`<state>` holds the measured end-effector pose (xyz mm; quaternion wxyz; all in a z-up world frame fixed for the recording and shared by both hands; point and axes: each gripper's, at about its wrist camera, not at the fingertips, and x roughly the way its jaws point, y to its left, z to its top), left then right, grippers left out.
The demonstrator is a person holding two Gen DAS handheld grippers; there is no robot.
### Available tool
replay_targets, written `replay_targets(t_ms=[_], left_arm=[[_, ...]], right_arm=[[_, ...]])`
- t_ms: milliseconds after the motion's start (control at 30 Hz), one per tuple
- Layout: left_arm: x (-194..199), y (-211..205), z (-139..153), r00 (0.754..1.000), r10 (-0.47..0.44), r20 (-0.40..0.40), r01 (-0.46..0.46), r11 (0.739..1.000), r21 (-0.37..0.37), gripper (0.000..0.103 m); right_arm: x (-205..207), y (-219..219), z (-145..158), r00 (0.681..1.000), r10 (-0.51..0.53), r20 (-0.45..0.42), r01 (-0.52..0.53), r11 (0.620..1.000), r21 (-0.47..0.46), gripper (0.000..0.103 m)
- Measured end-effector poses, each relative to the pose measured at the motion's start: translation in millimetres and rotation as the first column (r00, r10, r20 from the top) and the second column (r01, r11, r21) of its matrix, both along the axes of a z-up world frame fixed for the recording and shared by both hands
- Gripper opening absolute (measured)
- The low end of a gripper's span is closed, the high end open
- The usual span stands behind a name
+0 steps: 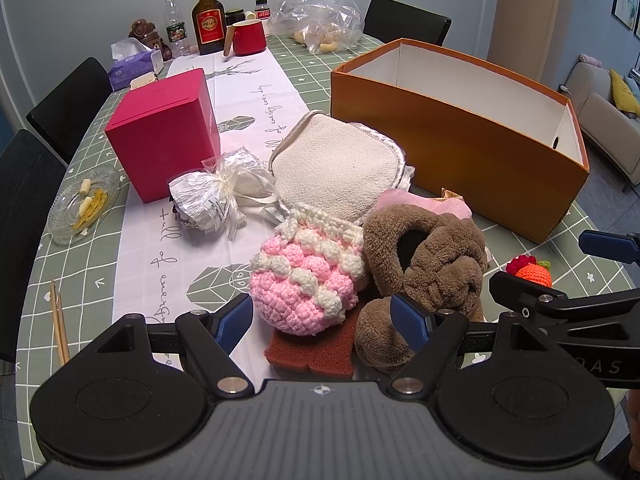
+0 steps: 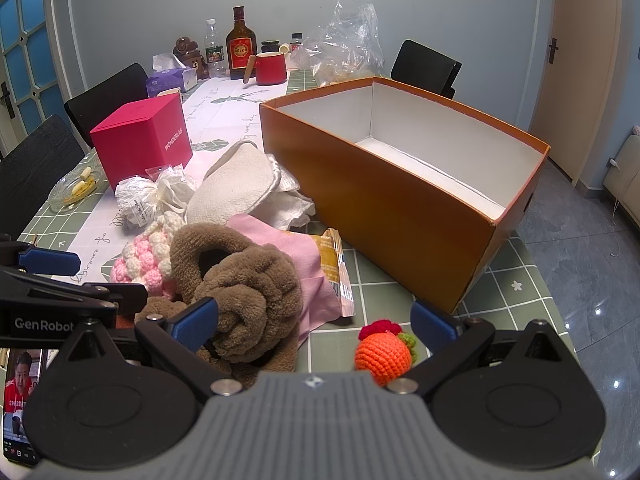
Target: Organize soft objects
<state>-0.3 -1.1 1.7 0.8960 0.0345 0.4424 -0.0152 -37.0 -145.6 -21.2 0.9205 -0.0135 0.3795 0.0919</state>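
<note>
A pile of soft things lies before an open orange box with a white inside. In the pile are a pink-and-cream crochet pouch, brown plush earmuffs, a cream terry pad, a pink cloth, a white organza bag and a brown sponge. An orange crochet fruit lies apart. My left gripper is open around the pouch's near side. My right gripper is open, the fruit between its fingers.
A red cube box, a glass dish, chopsticks, a red mug, bottles, a tissue pack and a plastic bag stand around. A snack packet lies by the orange box. A phone is at the left.
</note>
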Motion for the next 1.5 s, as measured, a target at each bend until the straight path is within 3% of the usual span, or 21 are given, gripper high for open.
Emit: replay_targets(t_ms=[1067, 1200, 1500], left_arm=[[-0.4, -0.9, 0.5, 1.000, -0.003, 0.002, 0.003, 1.000, 0.004, 0.092], [-0.4, -4.1, -0.2, 0.999, -0.050, 0.012, 0.049, 0.998, 0.033, 0.092], [10.2, 8.6, -7.1, 0.991, -0.133, 0.034, 0.133, 0.991, 0.022, 0.093]], right_arm=[[0.6, 0.0, 0.0, 1.000, 0.004, -0.002, -0.004, 1.000, 0.002, 0.100], [-0.1, -1.7, -2.7, 1.000, 0.026, -0.006, -0.026, 1.000, 0.003, 0.100], [-2.0, -34.4, -10.4, 0.999, 0.046, 0.010, -0.046, 0.999, 0.009, 0.100]])
